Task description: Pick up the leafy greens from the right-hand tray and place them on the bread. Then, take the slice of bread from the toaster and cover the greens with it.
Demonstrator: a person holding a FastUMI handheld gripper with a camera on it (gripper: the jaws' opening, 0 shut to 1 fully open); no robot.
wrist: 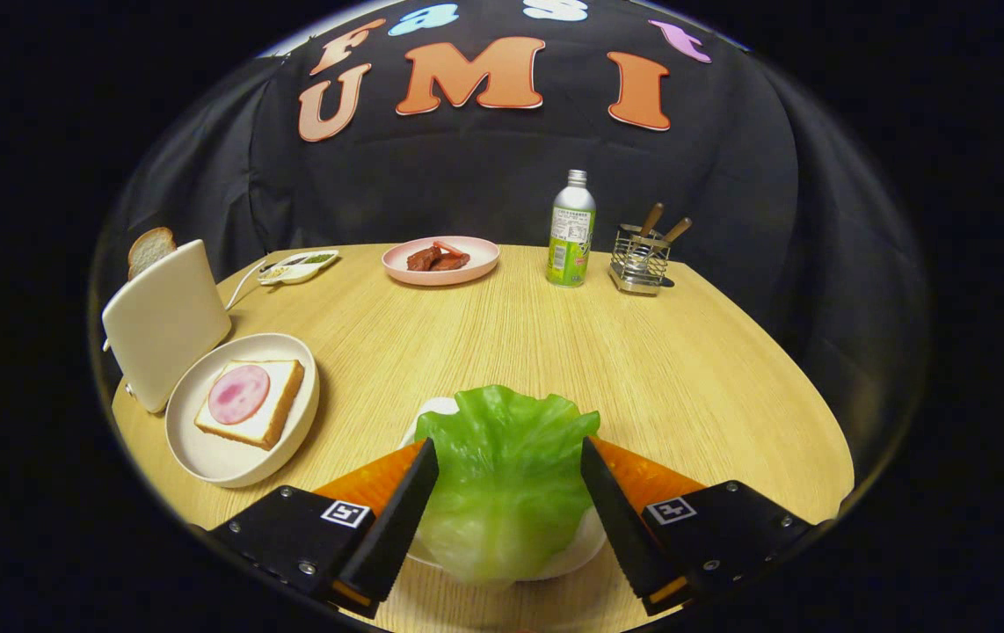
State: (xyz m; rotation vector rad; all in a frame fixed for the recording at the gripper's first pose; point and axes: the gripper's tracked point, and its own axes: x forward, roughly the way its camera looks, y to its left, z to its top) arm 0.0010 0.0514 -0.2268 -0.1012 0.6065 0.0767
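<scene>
A green lettuce leaf lies on a small white tray near the table's front. My gripper is open and straddles the leaf, one finger along each side of it, the leaf's edges reaching both fingers. To the left, a round white plate holds a square slice of bread topped with a pink round of ham. Behind that plate stands a cream toaster with a second bread slice sticking out of its top.
At the back of the wooden table stand a pink plate of reddish meat, a green-labelled bottle and a wire holder with wooden-handled utensils. A small white condiment dish sits behind the toaster.
</scene>
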